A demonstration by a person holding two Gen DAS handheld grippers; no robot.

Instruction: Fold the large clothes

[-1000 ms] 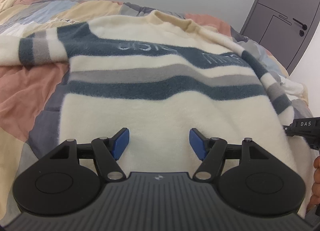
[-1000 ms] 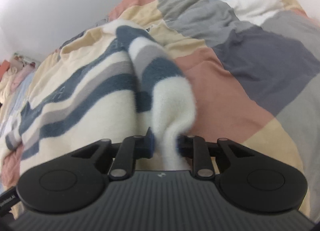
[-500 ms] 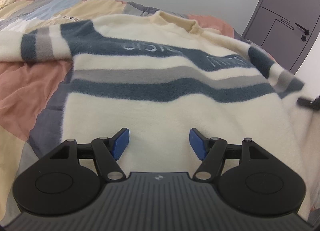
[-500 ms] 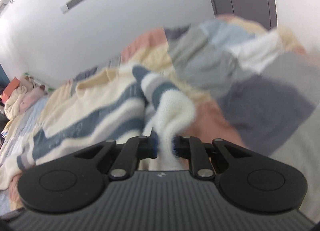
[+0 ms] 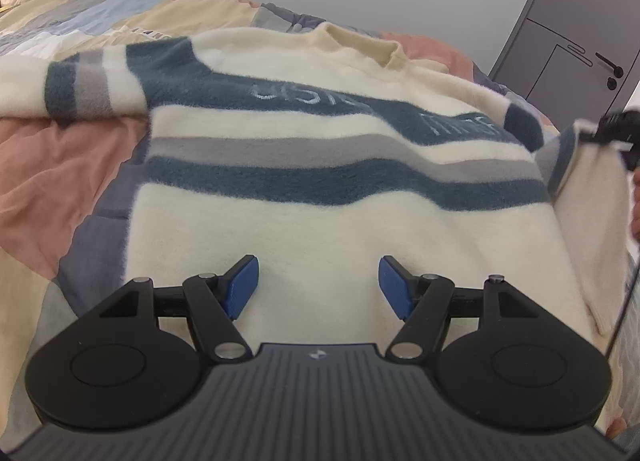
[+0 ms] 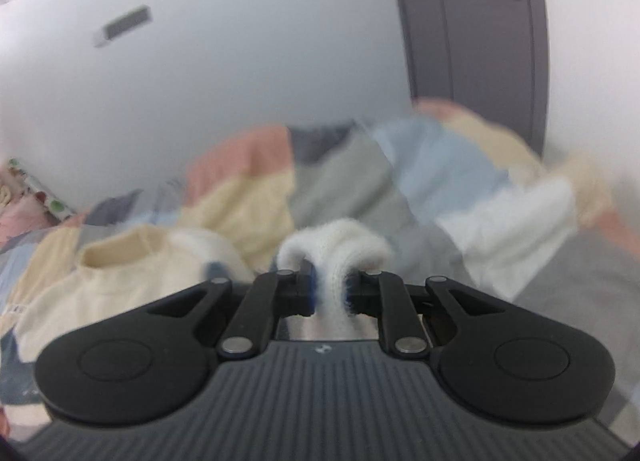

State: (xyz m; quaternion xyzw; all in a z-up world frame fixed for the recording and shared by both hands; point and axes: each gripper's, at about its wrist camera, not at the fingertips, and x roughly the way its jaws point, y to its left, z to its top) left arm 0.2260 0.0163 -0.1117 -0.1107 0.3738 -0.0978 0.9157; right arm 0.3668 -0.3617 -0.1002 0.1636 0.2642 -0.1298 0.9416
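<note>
Sweater (image 5: 320,189), cream with blue and grey stripes, lies spread face-up on the patchwork duvet (image 5: 48,181). Left wrist view: its hem end sits directly ahead of and beneath my left gripper (image 5: 318,287), whose blue pads (image 5: 240,285) stand spread wide with nothing between them. The garment's long axis runs straight away from me, hem near, collar (image 5: 360,41) far, so the neck points toward the wall. One sleeve (image 5: 76,89) stretches off to the left; the other sleeve end (image 5: 580,189) rises at the right edge, lifted off the bed. Right wrist view, blurred: my right gripper (image 6: 329,291) pinches that cream cuff (image 6: 336,249) tightly, the knit bulging above the pads. The body and collar lie down to the left of this gripper. I judge the coming move turns on that offset: the sleeve must travel leftward, across the long axis, onto the chest. My right hand is nearer and placed for it.
</note>
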